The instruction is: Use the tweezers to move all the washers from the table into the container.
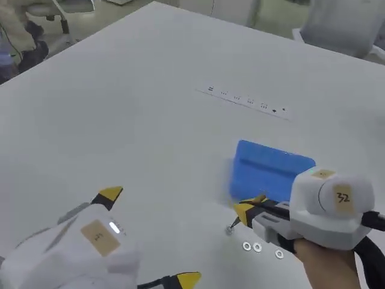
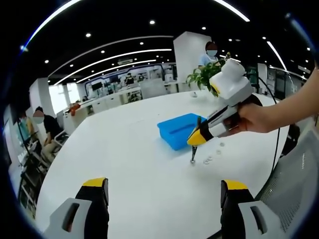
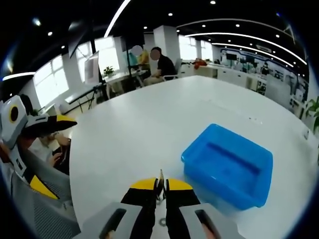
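- Head view: the right gripper [image 1: 245,209], marked "32", sits at lower right and pinches the tweezers [image 1: 233,225]. Their tip points down-left, and the washers [image 1: 252,246] lie just right of it, below the blue container [image 1: 274,168].
- Left gripper view: the left gripper [image 2: 164,191], at the bottom of the frame, has its jaws spread and empty and is farther from the washers.
- Right gripper view: the jaws are pressed onto the tweezers, with the container right of centre.

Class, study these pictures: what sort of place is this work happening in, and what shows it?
Most likely an open-plan office. A large white table stands among rows of desks where people sit, with office chairs around and recessed lights in the ceiling.
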`<state>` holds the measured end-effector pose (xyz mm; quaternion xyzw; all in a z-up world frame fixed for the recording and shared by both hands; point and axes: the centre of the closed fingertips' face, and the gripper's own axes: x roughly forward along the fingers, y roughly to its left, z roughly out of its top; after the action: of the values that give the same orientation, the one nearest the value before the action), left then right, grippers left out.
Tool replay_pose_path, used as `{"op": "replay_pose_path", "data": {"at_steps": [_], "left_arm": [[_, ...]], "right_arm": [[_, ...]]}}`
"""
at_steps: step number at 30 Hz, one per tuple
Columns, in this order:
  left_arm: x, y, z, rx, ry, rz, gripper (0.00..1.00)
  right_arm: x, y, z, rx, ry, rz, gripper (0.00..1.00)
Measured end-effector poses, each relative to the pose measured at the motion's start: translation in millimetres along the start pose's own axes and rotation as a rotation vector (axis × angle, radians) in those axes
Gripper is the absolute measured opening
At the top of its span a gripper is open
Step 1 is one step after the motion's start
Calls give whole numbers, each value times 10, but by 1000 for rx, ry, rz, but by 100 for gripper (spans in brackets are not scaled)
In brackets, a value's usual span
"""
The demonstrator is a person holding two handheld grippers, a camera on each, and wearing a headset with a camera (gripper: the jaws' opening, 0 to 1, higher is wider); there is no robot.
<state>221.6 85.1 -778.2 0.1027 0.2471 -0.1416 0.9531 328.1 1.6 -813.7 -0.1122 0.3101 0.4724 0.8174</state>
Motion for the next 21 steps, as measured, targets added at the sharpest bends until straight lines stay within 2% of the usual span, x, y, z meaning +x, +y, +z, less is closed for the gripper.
{"op": "replay_pose_path", "data": {"at_steps": [4,6,9,14,21], "left_arm": [[-9,17,15,1,-8,7,96],[-25,24,56,-12,-31,5,97],[-19,31,45,-14,-26,8,99],[-23,14,59,-9,-33,4,99],[-31,-8,80,3,-41,1,99]], "right_arm": [[-90,-29,36,1,2,-19,2],[-148,-42,71,14,-2,-23,2],[-206,-58,115,34,-9,-25,1],[-327,-86,254,40,-29,-36,1],[-393,-131,456,46,-59,-47,1]]}}
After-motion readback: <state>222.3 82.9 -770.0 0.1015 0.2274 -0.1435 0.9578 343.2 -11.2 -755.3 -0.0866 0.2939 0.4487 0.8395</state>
